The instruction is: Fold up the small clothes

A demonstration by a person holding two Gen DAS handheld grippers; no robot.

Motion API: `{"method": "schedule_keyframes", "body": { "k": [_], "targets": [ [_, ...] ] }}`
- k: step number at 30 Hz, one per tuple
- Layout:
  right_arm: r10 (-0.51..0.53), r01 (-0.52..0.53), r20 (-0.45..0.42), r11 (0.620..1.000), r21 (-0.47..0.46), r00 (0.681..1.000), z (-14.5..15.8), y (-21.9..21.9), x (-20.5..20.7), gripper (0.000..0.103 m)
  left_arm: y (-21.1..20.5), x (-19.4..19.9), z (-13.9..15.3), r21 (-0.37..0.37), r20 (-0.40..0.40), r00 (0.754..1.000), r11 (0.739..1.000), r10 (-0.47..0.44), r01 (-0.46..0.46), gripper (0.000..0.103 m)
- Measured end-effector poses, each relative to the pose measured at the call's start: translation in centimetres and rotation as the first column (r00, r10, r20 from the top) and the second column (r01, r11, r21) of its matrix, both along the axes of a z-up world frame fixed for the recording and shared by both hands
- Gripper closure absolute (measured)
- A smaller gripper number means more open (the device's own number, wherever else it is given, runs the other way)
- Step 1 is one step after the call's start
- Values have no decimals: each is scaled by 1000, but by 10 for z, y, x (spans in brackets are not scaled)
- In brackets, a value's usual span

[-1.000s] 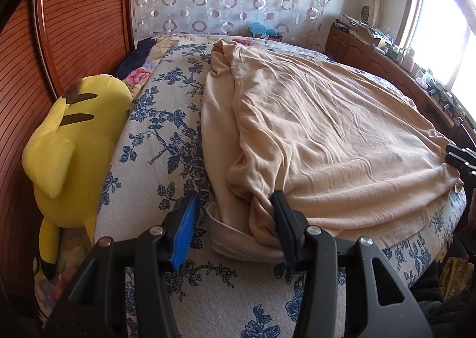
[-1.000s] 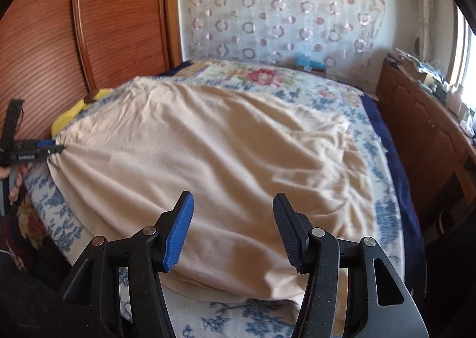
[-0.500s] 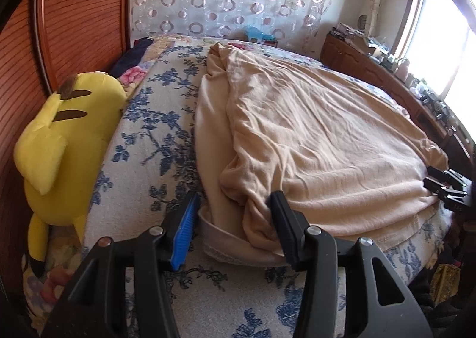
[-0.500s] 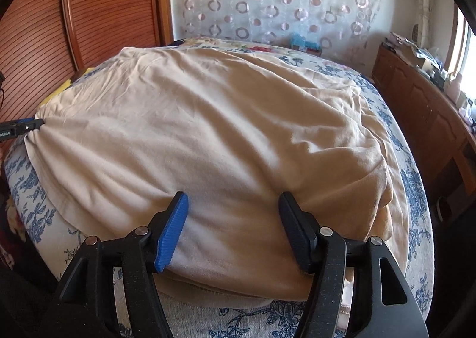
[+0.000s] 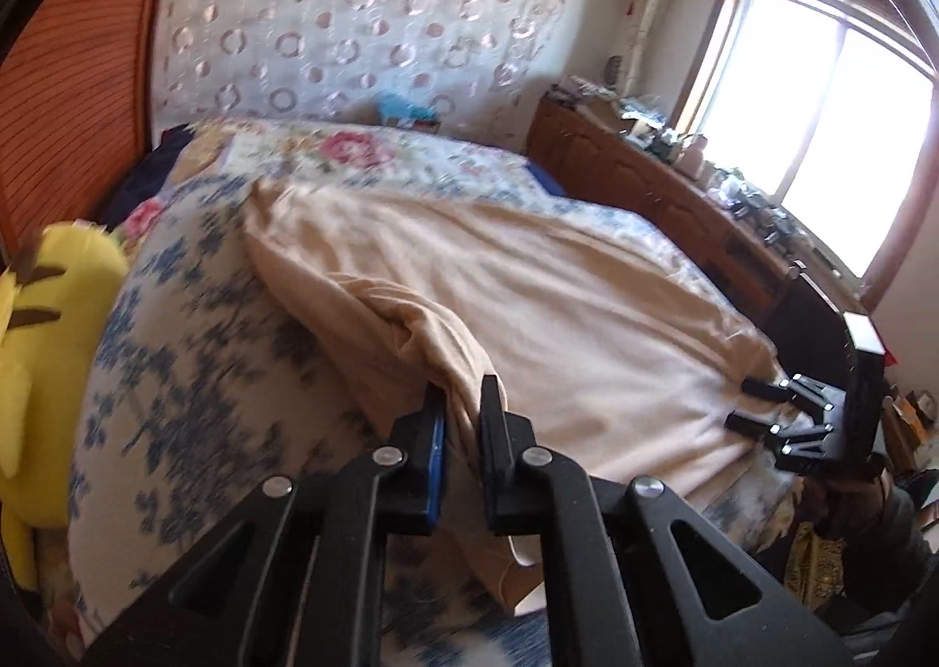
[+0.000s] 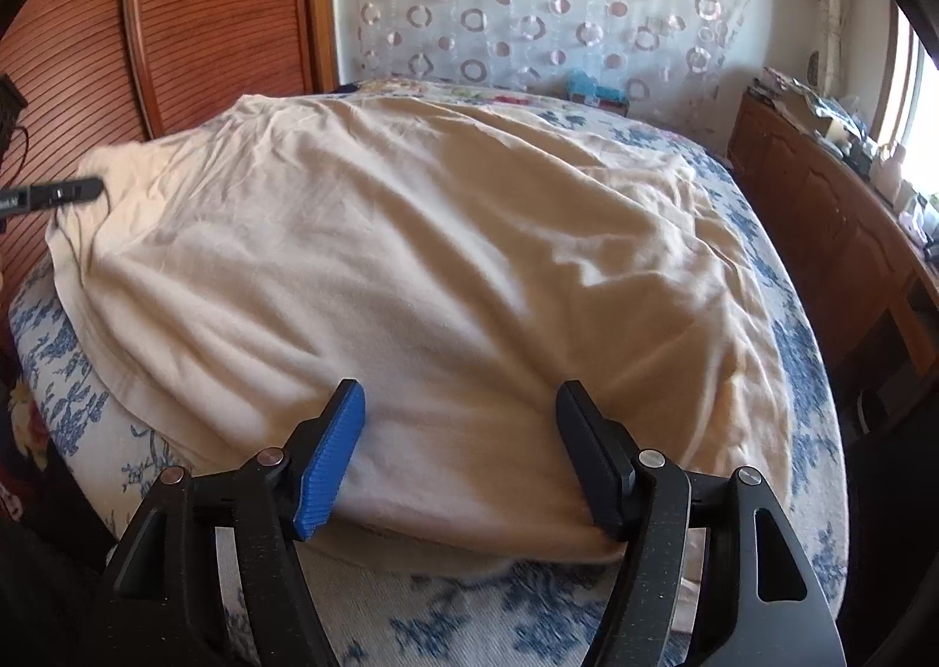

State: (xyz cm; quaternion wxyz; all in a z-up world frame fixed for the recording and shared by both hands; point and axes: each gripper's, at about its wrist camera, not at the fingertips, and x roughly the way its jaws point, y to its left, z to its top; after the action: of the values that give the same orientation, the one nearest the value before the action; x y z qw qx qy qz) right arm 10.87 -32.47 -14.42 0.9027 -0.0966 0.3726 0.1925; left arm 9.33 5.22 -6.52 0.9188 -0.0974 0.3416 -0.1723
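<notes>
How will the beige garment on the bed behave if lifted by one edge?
Probably floppy: the beige garment bunches and drapes where the left tool pinches it. Likely light, since it wrinkles easily. Its far side may drag across the floral bedspread.

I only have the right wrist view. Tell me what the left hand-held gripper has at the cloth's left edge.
Observer: The left hand-held gripper is shut on a bunched fold of the beige garment, which rises to it in a ridge.
Operator: Report what lies beyond that edge.
Observer: A yellow plush toy sits at the bed's side, apart from the garment, with blue-flowered bedspread between them.
</notes>
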Motion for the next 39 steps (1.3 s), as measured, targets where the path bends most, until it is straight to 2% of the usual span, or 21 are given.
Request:
{"method": "schedule_keyframes", "body": {
  "k": [5, 11, 20, 25, 29, 32, 33, 34, 37, 39],
  "targets": [
    [-12, 11, 16, 999, 48, 1000, 12, -30, -15, 34, -52, 16, 27, -5, 50, 990, 992, -129, 130, 98],
    [-92, 89, 52, 995, 47, 994, 25, -65, -27, 34, -120, 27, 58, 14, 85, 956, 960, -280, 280, 98],
    [-194, 184, 87, 977, 112, 977, 40, -112, -36, 34, -191, 45, 94, 33, 116, 911, 918, -396, 395, 98],
    [-229, 217, 67, 964, 152, 971, 36, -130, -38, 34, -235, 45, 111, 52, 130, 884, 893, -449, 446, 98],
    [-230, 217, 74, 964, 153, 970, 39, -132, -41, 34, -258, 53, 109, 91, 70, 881, 882, -468, 462, 97],
    [-230, 216, 81, 964, 152, 970, 42, -132, -43, 34, -260, 51, 101, 97, 44, 866, 865, -498, 492, 76],
    [-232, 218, 83, 964, 150, 969, 42, -133, -42, 34, -259, 48, 99, 102, 34, 865, 862, -501, 496, 65],
    [-235, 221, 84, 964, 148, 968, 43, -134, -42, 34, -258, 44, 99, 115, 37, 867, 864, -497, 490, 60],
    [-242, 228, 86, 963, 145, 967, 44, -134, -40, 34, -248, 33, 101, 147, 63, 874, 871, -482, 469, 48],
    [-244, 230, 92, 963, 143, 965, 46, -134, -39, 34, -238, 30, 103, 144, 75, 882, 880, -465, 452, 47]
  ]
}}
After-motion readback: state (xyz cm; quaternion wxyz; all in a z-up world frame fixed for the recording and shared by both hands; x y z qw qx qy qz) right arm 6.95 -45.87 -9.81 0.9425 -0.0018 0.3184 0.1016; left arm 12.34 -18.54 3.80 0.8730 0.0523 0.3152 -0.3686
